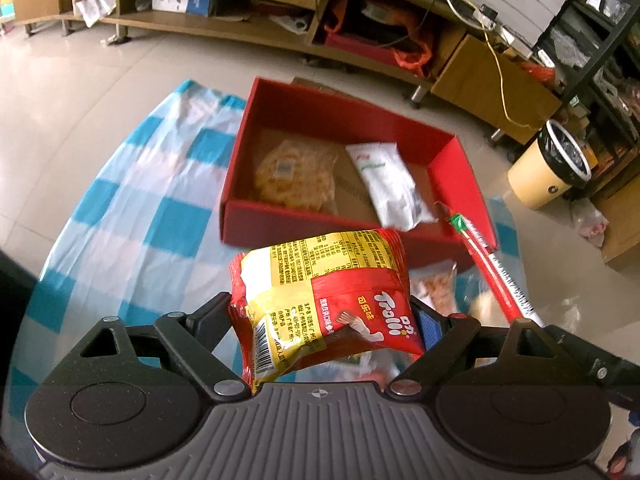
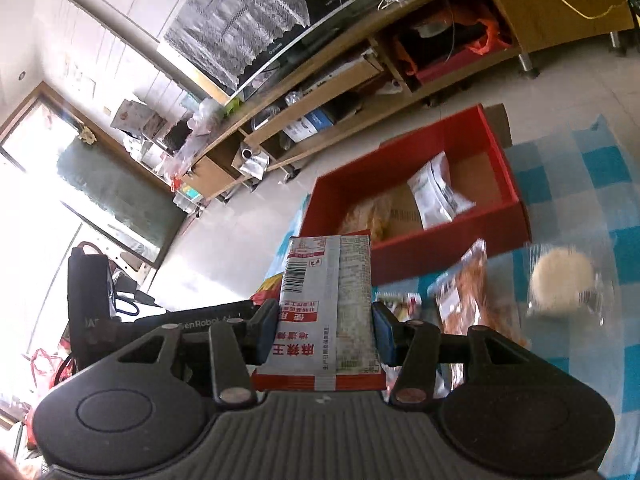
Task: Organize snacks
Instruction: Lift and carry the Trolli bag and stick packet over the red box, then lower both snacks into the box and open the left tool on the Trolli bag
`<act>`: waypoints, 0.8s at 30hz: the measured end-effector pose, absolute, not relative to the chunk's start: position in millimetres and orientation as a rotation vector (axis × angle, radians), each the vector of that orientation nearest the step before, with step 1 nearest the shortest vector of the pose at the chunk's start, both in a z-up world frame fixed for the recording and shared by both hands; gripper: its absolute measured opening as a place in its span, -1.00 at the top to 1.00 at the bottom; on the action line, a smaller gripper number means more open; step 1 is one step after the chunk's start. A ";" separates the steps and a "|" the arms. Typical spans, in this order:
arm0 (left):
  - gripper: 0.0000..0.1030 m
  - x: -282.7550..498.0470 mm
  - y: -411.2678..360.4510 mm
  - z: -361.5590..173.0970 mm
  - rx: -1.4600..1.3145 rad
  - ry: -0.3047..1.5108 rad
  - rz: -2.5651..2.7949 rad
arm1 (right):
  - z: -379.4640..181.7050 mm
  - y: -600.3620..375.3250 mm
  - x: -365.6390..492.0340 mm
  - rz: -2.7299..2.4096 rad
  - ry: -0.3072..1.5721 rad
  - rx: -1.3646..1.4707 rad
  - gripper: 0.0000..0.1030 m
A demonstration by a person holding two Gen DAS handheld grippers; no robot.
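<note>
We hold 2 snack packets above the checked cloth, 1 in each gripper.

Our left gripper stands wide, clamped on a red-and-yellow Trolli bag; our right gripper is narrow, pinching a grey-and-red spicy-strip packet. Ahead, the red box sits on the blue-and-white cloth, holding a white pouch and a yellow snack bag.

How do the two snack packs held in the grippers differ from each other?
The Trolli bag in the left gripper is puffy, crumpled, red and yellow; the red-and-white packet in the right gripper is flat and narrower. The left jaws stand wider. Both are clamped, with the red box ahead.
</note>
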State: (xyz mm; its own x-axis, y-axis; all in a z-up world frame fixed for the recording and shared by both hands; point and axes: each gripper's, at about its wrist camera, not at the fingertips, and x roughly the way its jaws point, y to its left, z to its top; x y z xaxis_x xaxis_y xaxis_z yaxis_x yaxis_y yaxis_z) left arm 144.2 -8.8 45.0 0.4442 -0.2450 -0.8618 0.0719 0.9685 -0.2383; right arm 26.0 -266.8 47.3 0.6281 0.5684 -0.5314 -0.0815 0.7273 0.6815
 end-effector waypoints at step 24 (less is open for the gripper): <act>-0.79 233.6 -57.4 42.5 -0.106 1.057 -0.157 | 48.4 -286.9 119.4 0.318 0.797 0.630 0.07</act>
